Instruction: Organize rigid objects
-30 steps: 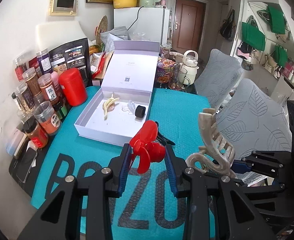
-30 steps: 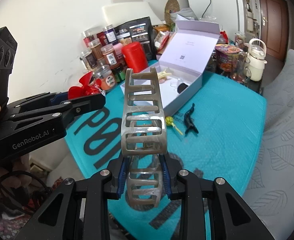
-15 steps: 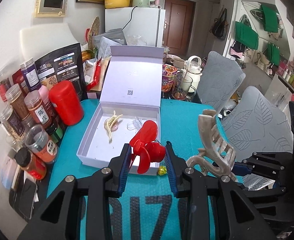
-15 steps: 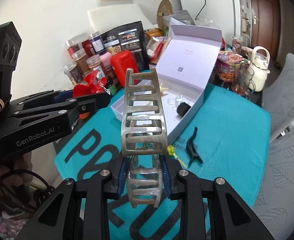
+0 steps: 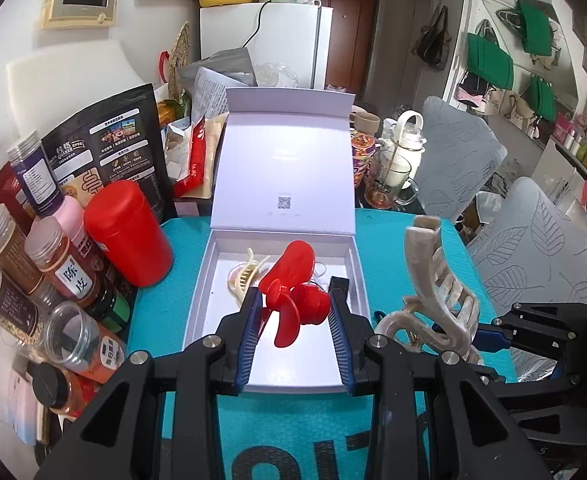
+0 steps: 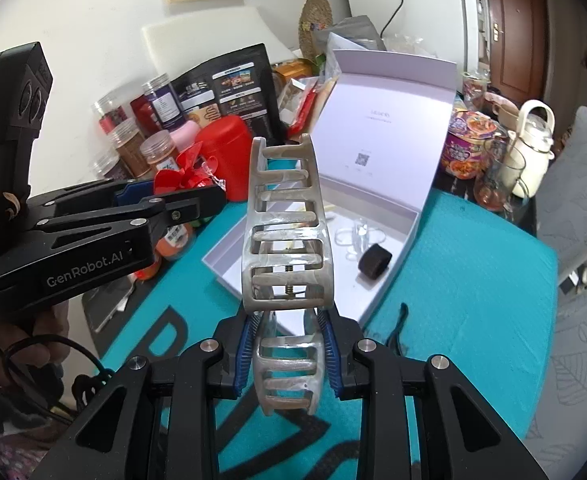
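Nearest: right gripper (image 6: 287,354) clamped on large marbled grey plastic claw clip (image 6: 287,224), stiff, springy, likely brittle; gripped at its lower end. Beyond: left gripper (image 5: 296,322) clamped on small red plastic fan (image 5: 293,286), light, above open white box (image 5: 357,264).

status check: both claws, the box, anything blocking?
Left claw shut on red fan, above the open box. Right claw shut on big hair clip, beside it. Small items already inside; nothing blocking.
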